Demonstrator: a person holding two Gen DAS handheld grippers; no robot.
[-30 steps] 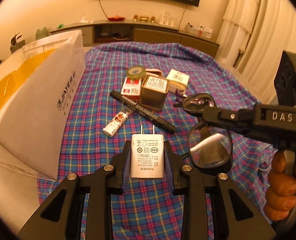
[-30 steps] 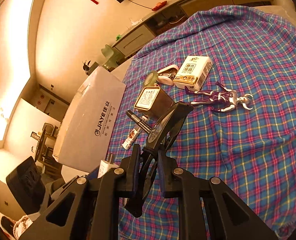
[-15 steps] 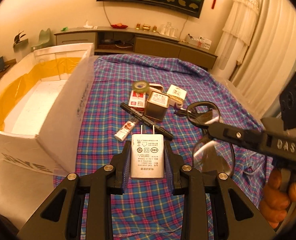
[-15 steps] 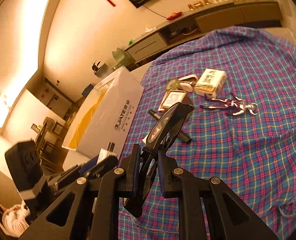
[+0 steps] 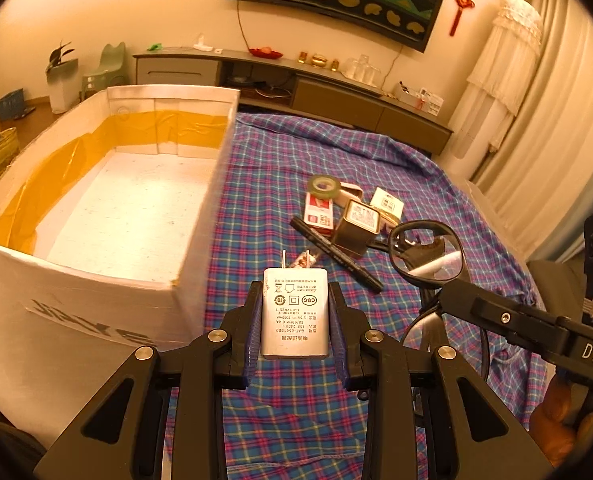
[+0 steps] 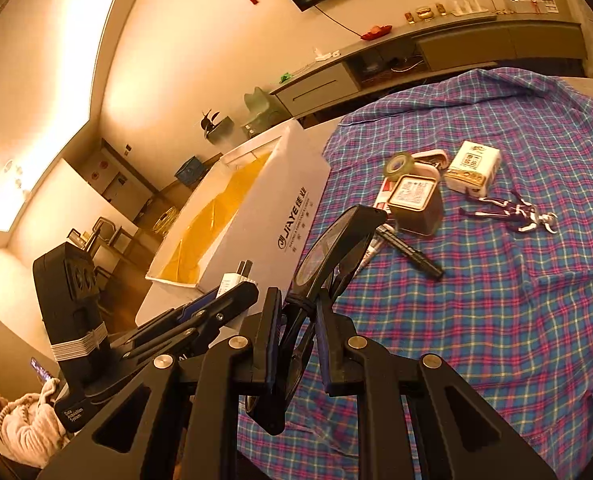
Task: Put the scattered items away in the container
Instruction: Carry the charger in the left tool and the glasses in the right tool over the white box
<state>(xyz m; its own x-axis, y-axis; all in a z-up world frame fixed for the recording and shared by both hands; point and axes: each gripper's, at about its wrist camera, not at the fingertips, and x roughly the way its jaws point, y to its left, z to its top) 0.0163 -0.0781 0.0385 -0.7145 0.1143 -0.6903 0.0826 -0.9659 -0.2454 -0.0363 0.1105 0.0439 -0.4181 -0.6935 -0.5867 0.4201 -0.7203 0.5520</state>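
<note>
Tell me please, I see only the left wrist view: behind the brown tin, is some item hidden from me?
Observer: Yes. A purple and silver toy figure lies on the plaid cloth, right of the tin.
Operator: And the box, what is printed on its side?
Observer: The white box reads JIAYE on the wall facing the cloth.
Operator: How do the right fingers hold the glasses?
Observer: The right gripper pinches the glasses at the frame, lenses standing up edge-on.
</note>
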